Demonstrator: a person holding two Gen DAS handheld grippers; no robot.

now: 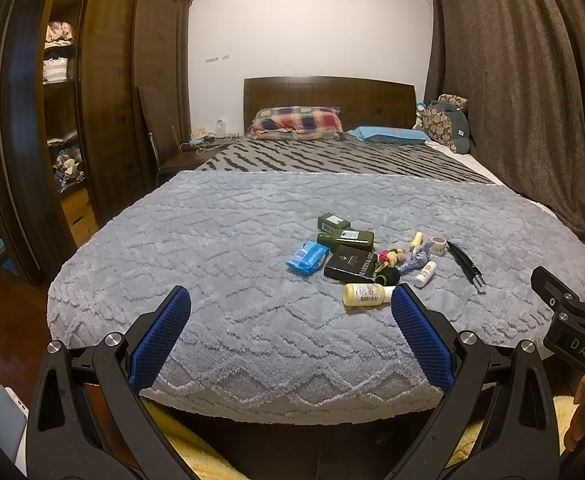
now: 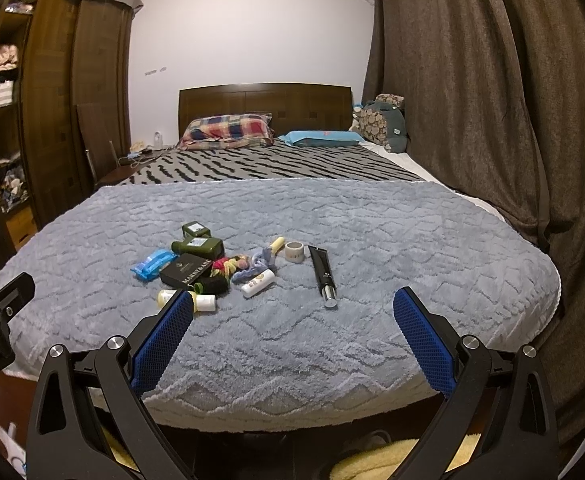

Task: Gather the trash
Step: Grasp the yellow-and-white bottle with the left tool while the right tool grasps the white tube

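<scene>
- The left tool (image 1: 290, 300) hangs at the foot of the bed, its blue pads spread wide apart with nothing between them.
- The right tool (image 2: 292, 302) is just beside it, likewise gaping wide and holding nothing.
- To my eye the job has barely started: every piece seems to lie loose on the grey blanket (image 1: 212, 240), and no bag or bin shows in either view, so I cannot tell where the trash should go.
- Nearest the tools is a yellow bottle (image 1: 366, 294) lying on its side, its white cap toward the right.
- Just behind it sit a black box (image 1: 350, 266), a blue wipes packet (image 1: 307, 258) and two dark green bottles (image 1: 346, 234).
- To the right lie a tangle of coloured hair ties (image 2: 232, 264), a small white bottle (image 2: 258, 283), a tape roll (image 2: 294, 251) and a long black tube (image 2: 323, 272).
- The pile is packed close, pieces touching, so picking one may nudge its neighbours on the soft pile.
- Further off: a plaid pillow (image 1: 296, 120), a blue pillow (image 1: 388, 135), the wardrobe (image 1: 104, 92) on the left and the curtains (image 2: 472, 92) on the right, all well apart from the work.
</scene>
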